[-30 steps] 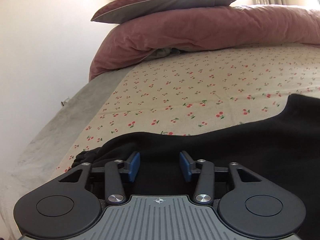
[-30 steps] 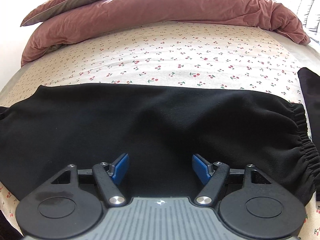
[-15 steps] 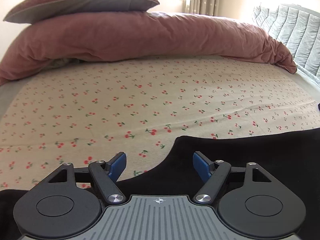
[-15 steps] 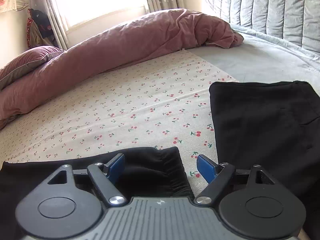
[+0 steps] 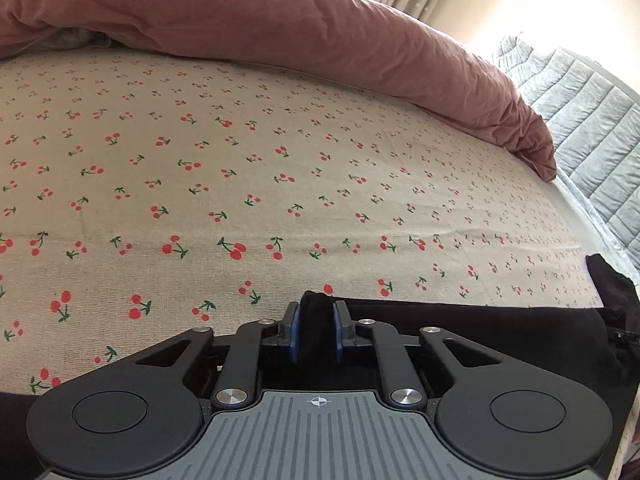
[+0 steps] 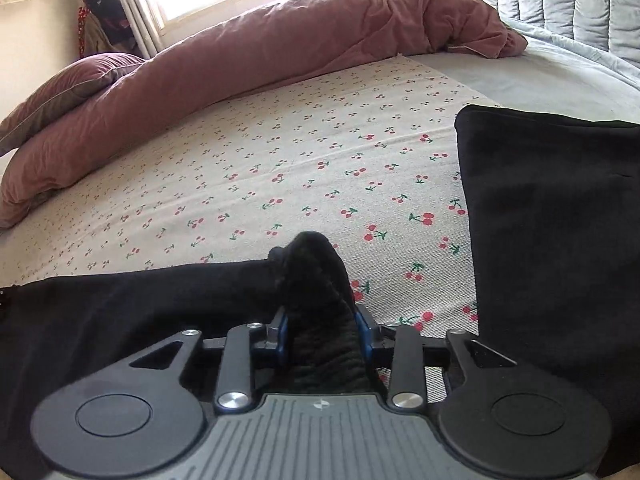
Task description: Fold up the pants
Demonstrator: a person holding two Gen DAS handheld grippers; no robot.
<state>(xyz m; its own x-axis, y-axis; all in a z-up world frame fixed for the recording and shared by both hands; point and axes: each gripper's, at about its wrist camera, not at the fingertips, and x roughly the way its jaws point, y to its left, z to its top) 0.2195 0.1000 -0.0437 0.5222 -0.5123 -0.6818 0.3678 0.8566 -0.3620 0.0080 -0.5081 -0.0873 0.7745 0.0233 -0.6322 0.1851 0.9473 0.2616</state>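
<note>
Black pants lie along the near edge of a bed with a cherry-print sheet. My left gripper is shut on a fold of the black fabric at the pants' far edge. My right gripper is shut on the bunched elastic end of the pants, which stands up between the blue pads. The rest of the pants stretches off to the left in the right wrist view.
A second black garment lies flat to the right on the sheet. A mauve duvet and pillow are piled at the far side. A grey quilted blanket is at the right.
Both grippers were open half a second ago and have closed on the black pants. Both have moved down to the fabric's edge, and the right one has bunched the elastic end upward.
</note>
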